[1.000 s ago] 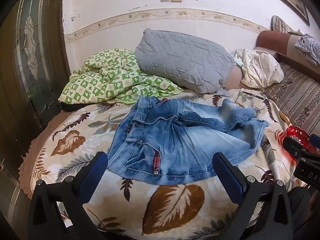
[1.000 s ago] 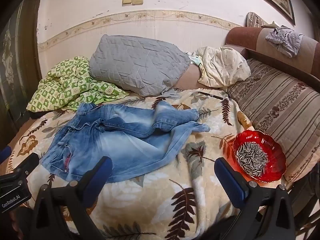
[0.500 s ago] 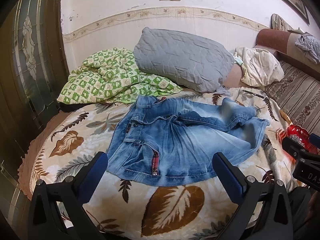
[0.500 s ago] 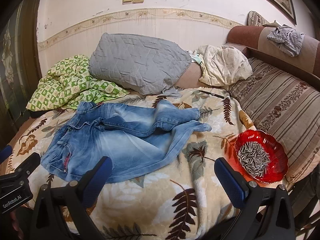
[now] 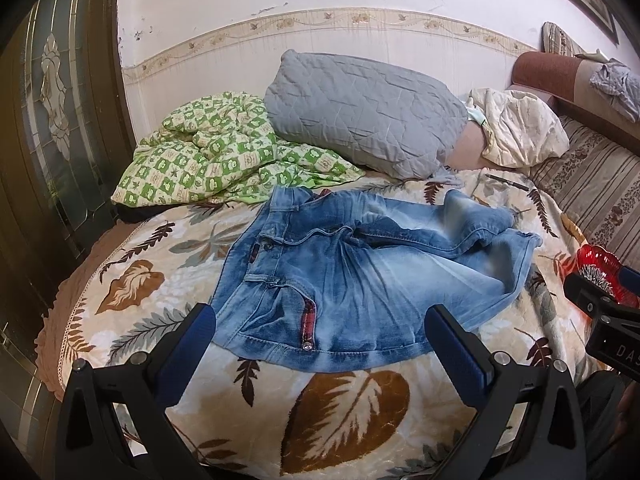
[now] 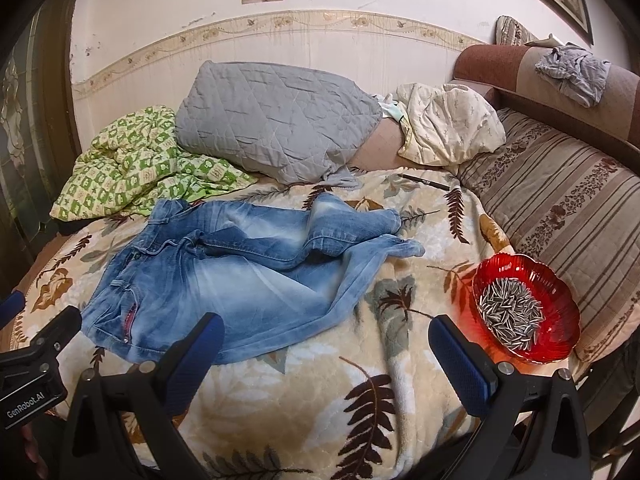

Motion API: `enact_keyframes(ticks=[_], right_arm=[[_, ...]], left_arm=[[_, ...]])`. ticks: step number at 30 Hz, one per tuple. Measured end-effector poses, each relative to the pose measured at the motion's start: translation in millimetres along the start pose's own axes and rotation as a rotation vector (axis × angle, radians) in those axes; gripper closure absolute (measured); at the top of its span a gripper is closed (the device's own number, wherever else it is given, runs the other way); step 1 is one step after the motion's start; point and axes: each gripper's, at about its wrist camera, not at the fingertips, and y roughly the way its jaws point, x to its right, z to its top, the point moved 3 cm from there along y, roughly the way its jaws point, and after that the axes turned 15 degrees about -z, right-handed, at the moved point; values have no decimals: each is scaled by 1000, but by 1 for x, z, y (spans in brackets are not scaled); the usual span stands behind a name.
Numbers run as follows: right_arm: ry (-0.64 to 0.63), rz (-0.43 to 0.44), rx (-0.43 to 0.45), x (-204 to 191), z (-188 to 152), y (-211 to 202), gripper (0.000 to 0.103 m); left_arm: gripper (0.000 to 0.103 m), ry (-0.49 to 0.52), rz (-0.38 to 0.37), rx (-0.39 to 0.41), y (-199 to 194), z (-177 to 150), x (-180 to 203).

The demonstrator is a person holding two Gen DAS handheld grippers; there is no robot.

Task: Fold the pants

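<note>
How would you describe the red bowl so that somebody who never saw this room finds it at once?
Start at the bed's leaf-patterned blanket, where the jeans lie. Go to its right edge, beside the striped cushion. There sits the red bowl, scalloped, translucent glass, holding striped seeds; it is the only red, shiny dish among soft fabrics.

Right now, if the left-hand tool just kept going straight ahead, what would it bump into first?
Most likely the jeans. The left gripper hangs with its jaws wide open just short of the near hem, aimed over the leaf-print blanket. Depth is hard to judge, so it might brush the blanket first.
</note>
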Motion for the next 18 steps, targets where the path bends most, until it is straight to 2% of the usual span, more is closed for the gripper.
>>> enact_keyframes(ticks=[15,18], right_arm=[[-6,-9,-3,0,0,6,0],[-5,-16,-4,3,1,9,0]], left_arm=[[0,-15,-15,-7,7,-2,1],[0,-7,-22,21,14,4,5]])
